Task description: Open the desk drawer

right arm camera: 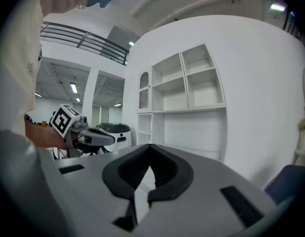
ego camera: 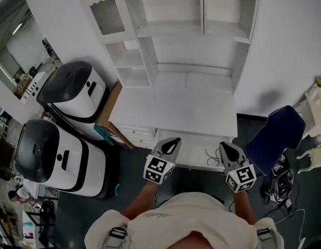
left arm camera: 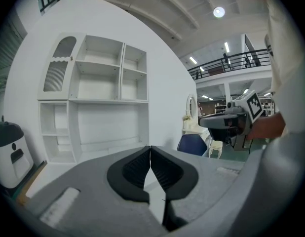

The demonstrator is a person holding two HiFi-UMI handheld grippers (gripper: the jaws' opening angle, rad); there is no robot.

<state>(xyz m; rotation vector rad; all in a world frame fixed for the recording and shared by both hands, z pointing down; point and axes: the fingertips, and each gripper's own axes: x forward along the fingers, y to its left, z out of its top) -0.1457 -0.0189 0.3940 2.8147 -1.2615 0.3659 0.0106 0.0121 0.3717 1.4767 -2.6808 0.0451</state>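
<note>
Head view: desk drawer (ego camera: pixel 196 152) sits under the front edge of the white table (ego camera: pixel 171 108). Left gripper (ego camera: pixel 174 141) and right gripper (ego camera: pixel 225 146) hover at the drawer's front corners. Both sets of fingers are clenched tip to tip and empty. A shelf unit (ego camera: pixel 191 30) stands behind.

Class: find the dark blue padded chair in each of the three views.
Head view: dark blue padded chair, at right, mid-height.
Left gripper view: chair low, right of centre.
Right gripper view: chair at the bottom right edge.
Shared landmark: white open shelf unit.
</note>
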